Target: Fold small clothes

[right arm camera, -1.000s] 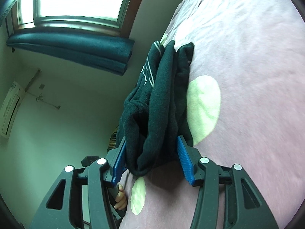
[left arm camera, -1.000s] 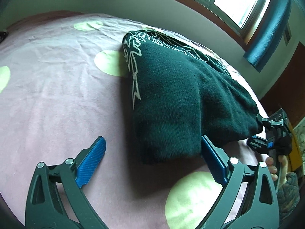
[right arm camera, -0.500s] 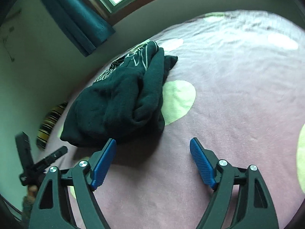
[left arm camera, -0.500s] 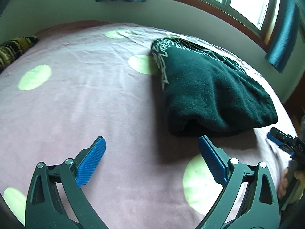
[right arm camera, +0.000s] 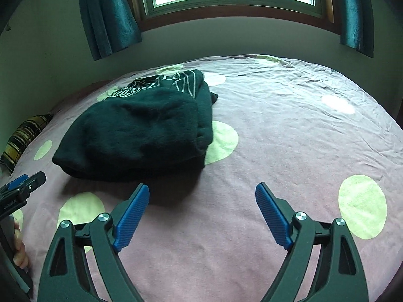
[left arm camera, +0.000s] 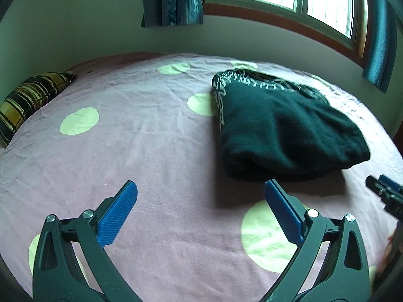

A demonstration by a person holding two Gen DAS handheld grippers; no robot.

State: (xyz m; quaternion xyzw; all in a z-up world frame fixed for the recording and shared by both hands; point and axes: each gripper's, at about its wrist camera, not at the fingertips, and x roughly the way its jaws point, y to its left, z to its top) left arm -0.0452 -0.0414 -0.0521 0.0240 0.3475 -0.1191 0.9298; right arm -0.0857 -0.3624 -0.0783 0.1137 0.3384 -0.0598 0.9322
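Dark green sweater (left arm camera: 284, 128), folded into a thick bundle, lies on the bed (left arm camera: 151, 146) near the window side, resting partly over a pale green dot of the sheet. Fabric looks fleecy or fine-knit, matte, soft; a pale line print shows along the far edge. Several layers stacked, rounded fold at the near edge, one corner poking out on the right in the right wrist view.

Handling, by judgement: light, limp, not fragile, not slippery; layers likely to slide apart if lifted by one ply. Best hold would be at the near folded edge, pinching the whole stack, one tongs at each end.

Left tongs (left arm camera: 200, 209): released, jaws wide, nothing between them, just short of the bundle. Right tongs (right arm camera: 201, 211): jaws opening, nothing between them, also clear of the cloth.

Sheet: pinkish-mauve, lightly wrinkled, brushed texture. Striped cushion (left arm camera: 30, 98) at the far left edge. Teal curtains (right arm camera: 105, 15) flank a wood-framed window.
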